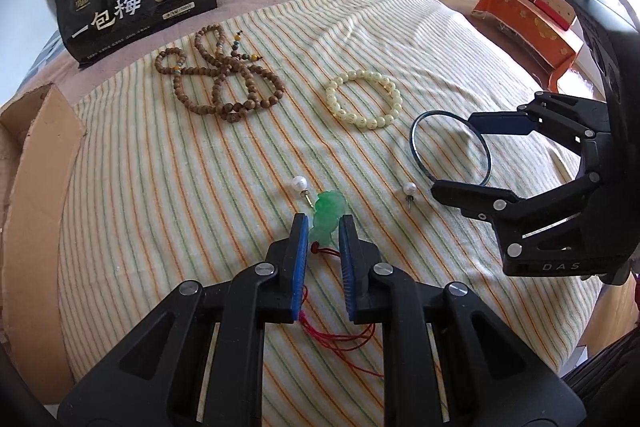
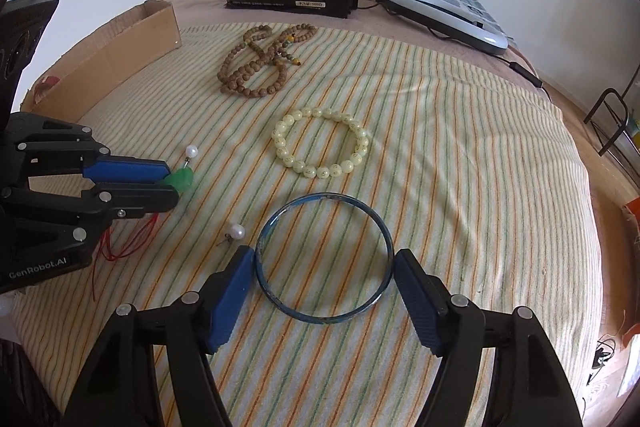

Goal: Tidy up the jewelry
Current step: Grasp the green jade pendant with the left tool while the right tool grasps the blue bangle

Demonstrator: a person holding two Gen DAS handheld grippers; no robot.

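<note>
my left gripper (image 1: 324, 223) has its blue pads on either side of the green jade pendant (image 1: 329, 213), seemingly pinching it on the striped cloth (image 1: 160, 187), red cord (image 1: 340, 339) trailing near. my right gripper (image 2: 324, 261) is spread wide around the blue bangle (image 2: 323, 259), pads at its left and right rim. a cream bead bracelet (image 2: 322, 143) lies farther off, brown prayer beads (image 2: 260, 63) beyond, two pearl earrings (image 2: 236, 231) between.

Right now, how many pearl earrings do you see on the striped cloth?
2. One pearl earring lies just beyond the green pendant at the left gripper. The other pearl earring lies beside the blue bangle, on its left. None seems hidden.
</note>
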